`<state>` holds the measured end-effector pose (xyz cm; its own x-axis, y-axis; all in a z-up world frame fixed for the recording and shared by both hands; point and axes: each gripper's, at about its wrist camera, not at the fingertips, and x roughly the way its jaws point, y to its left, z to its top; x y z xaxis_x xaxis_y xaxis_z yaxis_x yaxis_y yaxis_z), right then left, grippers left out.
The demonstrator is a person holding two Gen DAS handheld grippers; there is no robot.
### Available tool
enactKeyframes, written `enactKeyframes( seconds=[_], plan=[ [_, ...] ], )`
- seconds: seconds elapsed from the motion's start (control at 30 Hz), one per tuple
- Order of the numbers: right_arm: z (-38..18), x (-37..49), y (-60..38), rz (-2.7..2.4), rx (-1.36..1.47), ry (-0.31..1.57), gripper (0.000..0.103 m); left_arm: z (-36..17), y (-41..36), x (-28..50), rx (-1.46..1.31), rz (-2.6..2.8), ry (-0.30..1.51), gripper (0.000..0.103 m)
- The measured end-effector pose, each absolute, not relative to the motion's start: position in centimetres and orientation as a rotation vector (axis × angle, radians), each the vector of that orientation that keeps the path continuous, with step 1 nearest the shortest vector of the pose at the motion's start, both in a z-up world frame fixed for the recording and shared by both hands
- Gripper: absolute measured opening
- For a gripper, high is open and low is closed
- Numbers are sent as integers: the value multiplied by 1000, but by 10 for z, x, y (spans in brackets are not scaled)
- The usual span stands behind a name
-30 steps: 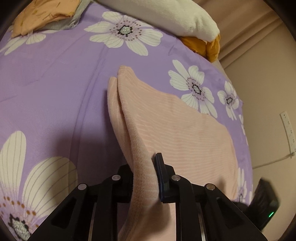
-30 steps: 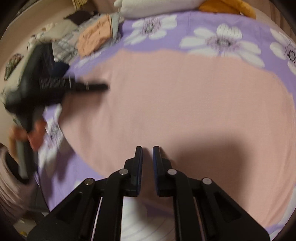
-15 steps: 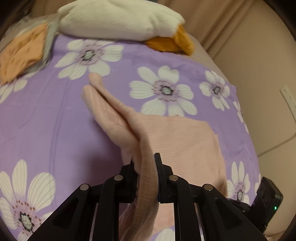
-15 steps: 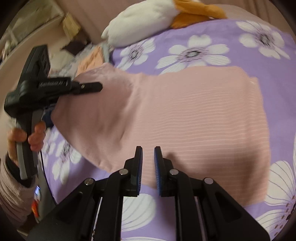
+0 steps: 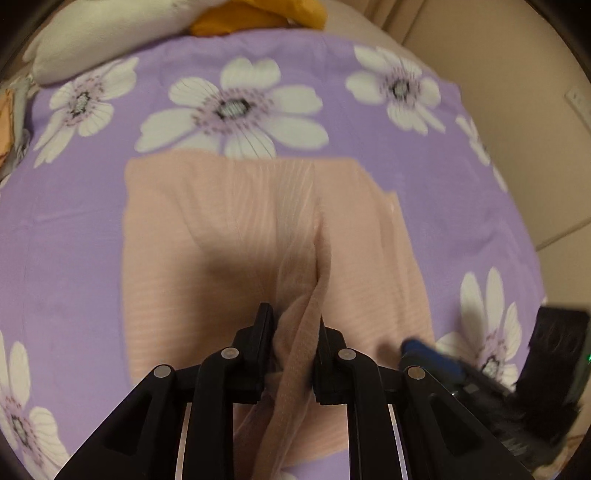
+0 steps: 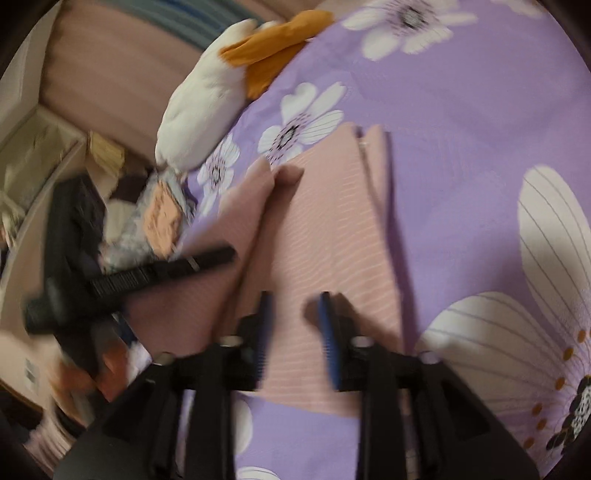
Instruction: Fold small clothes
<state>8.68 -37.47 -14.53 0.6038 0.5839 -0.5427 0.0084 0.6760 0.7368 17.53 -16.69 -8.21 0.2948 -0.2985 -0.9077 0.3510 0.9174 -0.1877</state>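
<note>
Left gripper sits at bottom centre w/ both jaws clamped on a bunched ridge of the pink ribbed garment. From the pinch, the ridge runs up the garment's middle; rest of the cloth lies flat on the purple floral bedsheet, folded edge showing along its right side. Right of the garment's lower corner, touching or just beside it, the right gripper comes in blurred, 1 blue-padded finger visible. Beyond the garment's far edge, past a big white flower, a white-and-orange plush toy rests at the sheet's top.
</note>
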Motion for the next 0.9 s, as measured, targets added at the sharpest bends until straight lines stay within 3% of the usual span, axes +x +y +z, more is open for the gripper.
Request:
enactKeyframes(
  seconds=[0.2,0.43,0.63,0.7,0.73,0.77,0.8,0.9],
  plan=[
    [-146,101,-386,426,913,858,48,-84,-175,157,66,-491,1211,20],
    [-140,142,-358,464,857,927,60,-68,-143,131,25,-538,1177,20],
    [-138,181,-333,439,749,977,60,-46,-93,122,-34,-511,1111,20],
    [-138,189,-326,436,708,984,55,-45,-80,122,-35,-480,1094,20],
    [-140,193,-323,425,688,988,43,-46,-75,123,-44,-470,1094,20],
    [-141,198,-318,414,663,996,24,-48,-68,126,-60,-458,1099,20],
    [-142,201,-313,405,627,1009,17,-49,-63,127,-71,-448,1104,20],
    [-133,198,-313,403,589,986,9,-53,-53,131,-88,-425,1109,20]
  ],
)
